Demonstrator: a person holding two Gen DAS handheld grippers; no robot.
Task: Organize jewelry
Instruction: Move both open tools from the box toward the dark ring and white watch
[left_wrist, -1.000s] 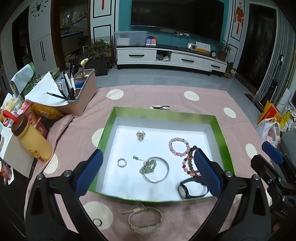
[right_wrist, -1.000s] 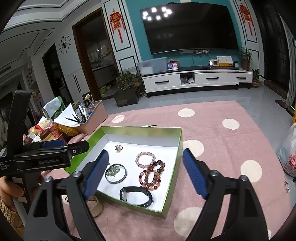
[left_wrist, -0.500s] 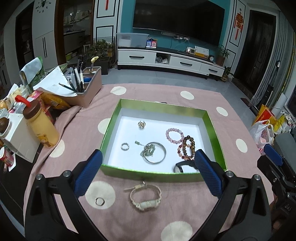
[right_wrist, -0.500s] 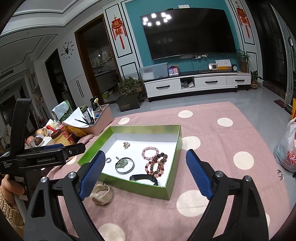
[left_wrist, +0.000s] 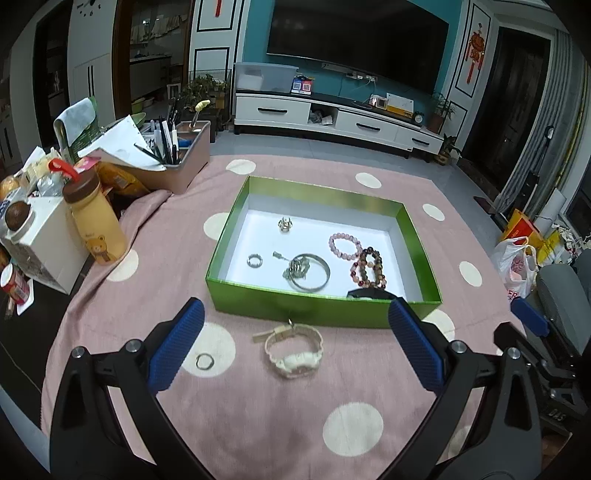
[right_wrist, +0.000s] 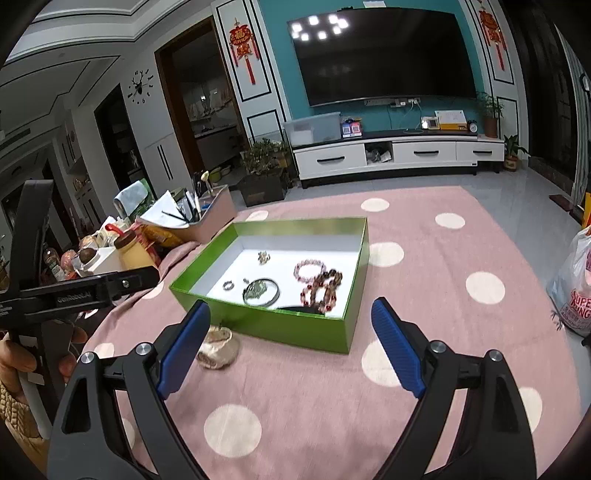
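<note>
A green box (left_wrist: 317, 308) with a white floor sits on the pink dotted cloth. It holds a silver bangle (left_wrist: 310, 275), a small ring (left_wrist: 254, 260), a gold charm (left_wrist: 285, 224), a pink bead bracelet (left_wrist: 345, 245), a dark bead bracelet (left_wrist: 369, 267) and a black band (left_wrist: 369, 293). A cream watch (left_wrist: 294, 349) and a loose ring (left_wrist: 204, 361) lie on the cloth in front of the box. My left gripper (left_wrist: 293, 347) is open and empty above the watch. My right gripper (right_wrist: 291, 347) is open and empty near the box (right_wrist: 280, 325), with the watch (right_wrist: 218, 345) by its left finger.
A yellow bottle (left_wrist: 96, 225), a white carton (left_wrist: 44, 243), snacks and a pink pen caddy (left_wrist: 177, 162) crowd the table's left side. A plastic bag (left_wrist: 517, 267) and a grey chair (left_wrist: 561, 295) are at the right. The left gripper's handle (right_wrist: 74, 291) shows in the right wrist view.
Both grippers have drawn back from the box and risen. The watch and loose ring have come fully into the left wrist view. Both stay open and empty.
</note>
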